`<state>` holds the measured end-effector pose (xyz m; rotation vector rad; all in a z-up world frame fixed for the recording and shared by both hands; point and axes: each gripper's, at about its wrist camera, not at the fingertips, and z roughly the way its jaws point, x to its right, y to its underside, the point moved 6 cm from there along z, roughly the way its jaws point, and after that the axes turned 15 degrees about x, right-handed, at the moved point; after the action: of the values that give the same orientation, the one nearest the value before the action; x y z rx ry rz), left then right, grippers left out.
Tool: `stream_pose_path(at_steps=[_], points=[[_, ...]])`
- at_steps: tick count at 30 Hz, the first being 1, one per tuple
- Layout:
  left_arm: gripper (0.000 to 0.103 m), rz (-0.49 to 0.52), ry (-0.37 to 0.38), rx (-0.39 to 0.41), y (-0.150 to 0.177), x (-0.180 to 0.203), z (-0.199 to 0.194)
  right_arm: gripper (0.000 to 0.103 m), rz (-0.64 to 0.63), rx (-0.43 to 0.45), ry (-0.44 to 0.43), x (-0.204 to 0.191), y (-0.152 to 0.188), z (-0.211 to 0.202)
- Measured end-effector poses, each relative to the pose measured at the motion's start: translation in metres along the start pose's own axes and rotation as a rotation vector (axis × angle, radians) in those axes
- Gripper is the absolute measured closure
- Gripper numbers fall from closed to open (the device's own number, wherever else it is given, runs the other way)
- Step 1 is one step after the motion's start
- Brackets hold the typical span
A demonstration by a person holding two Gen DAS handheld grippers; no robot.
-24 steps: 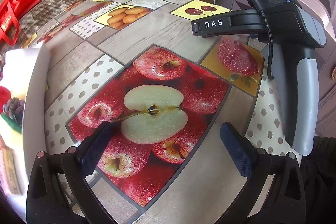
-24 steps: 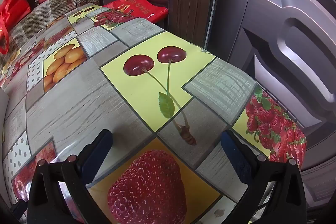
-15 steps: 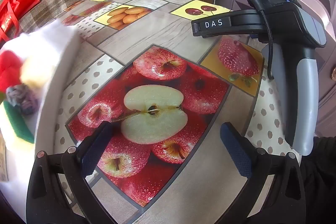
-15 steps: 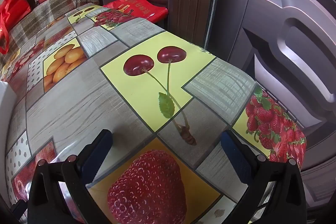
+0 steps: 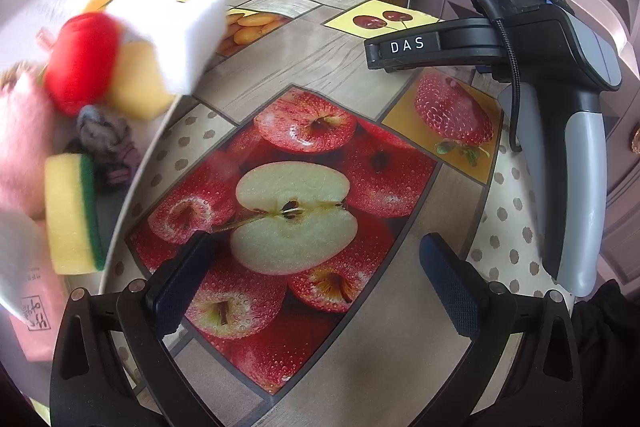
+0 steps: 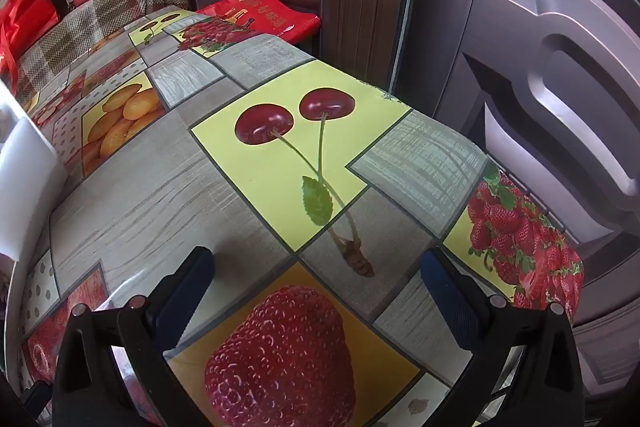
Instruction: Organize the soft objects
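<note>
Left wrist, soft objects (image 5: 80,75) left of open tool (image 5: 320,283)

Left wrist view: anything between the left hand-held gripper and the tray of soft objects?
Nothing: in the left wrist view only bare fruit-print tablecloth separates the open left hand-held gripper from the white tray.

Soft daylight, fisheye-bent edges (left side motion-blurred)
</note>
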<state>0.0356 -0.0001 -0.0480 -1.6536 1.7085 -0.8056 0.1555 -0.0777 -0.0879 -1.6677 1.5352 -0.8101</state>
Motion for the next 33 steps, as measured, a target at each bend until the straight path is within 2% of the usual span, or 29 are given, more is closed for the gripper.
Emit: stream_pose_path(at_steps=[33], points=[[0.001,-0.001,0.002,0.000,0.0007,-0.0029,-0.0020,0.000,0.000,0.000,0.000,-0.0006,-0.0005,-0.0005]])
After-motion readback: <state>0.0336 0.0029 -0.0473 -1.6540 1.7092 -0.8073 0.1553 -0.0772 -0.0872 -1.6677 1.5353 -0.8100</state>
